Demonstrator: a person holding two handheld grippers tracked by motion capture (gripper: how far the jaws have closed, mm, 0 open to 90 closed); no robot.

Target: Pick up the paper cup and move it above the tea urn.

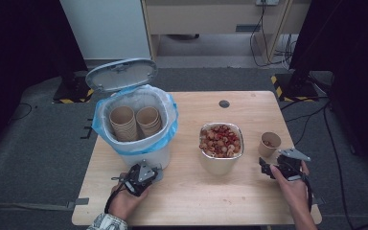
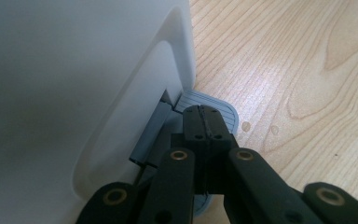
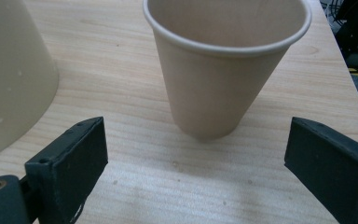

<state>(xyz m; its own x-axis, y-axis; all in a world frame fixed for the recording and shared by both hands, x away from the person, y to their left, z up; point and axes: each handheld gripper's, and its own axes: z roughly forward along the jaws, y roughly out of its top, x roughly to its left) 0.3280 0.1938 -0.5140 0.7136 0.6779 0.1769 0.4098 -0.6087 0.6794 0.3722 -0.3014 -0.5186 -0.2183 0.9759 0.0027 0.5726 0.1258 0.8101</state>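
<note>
Desk (image 1: 182,201): one light wooden desk carried every item.
Bin (image 1: 139,153): one white pedal bin stood at the desk's left, its grey lid (image 1: 121,74) raised and a blue liner (image 1: 170,108) folded over the rim.
Stacks in bin: two stacks of paper cups (image 1: 123,122) stood side by side inside the liner.
Bowl (image 1: 221,163): one pale container at desk centre held red and tan pieces of food (image 1: 220,140).
Single cup (image 1: 269,143): one paper cup stood upright right of the bowl, with a few pieces at its bottom.
Left gripper (image 2: 205,114): jaws were pressed together with nothing between them, tips resting over the bin's grey pedal (image 2: 223,109) at the foot of the bin wall.
Right gripper (image 3: 193,154): jaws were spread wide apart, the single cup just ahead of them and untouched; the bowl's wall lay to their left.
Hands: two, one holding each gripper at the desk's near edge.
</note>
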